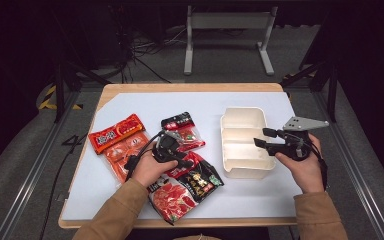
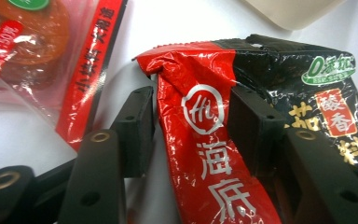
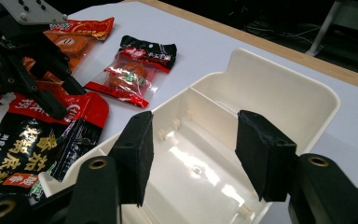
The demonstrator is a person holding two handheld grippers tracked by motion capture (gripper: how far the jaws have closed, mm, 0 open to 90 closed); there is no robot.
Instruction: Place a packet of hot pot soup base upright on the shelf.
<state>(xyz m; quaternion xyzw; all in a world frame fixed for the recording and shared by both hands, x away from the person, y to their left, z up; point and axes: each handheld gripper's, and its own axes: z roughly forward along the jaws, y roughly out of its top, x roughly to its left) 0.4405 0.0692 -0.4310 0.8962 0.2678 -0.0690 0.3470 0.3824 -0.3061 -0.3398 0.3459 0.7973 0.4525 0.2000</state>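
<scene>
My left gripper [image 1: 181,162] is low over a red-and-black sauce packet [image 1: 200,180] at the table's front middle. In the left gripper view its jaws [image 2: 191,107] straddle the packet's bunched red top edge [image 2: 200,154]. The right pad [image 2: 249,126] touches the foil, while a thin gap shows at the left pad [image 2: 137,126]. My right gripper [image 1: 260,137] hovers open over the right side of a cream divided box [image 1: 242,112]. In the right gripper view nothing sits between its pads [image 3: 193,135], and the empty box [image 3: 284,79] lies below them.
A long orange-red snack packet [image 1: 116,132] and a clear packet of orange pieces [image 1: 127,152] lie at the left. A small red-and-black packet [image 1: 182,130] sits between them and the box. A large red packet [image 1: 172,202] rests near the front edge.
</scene>
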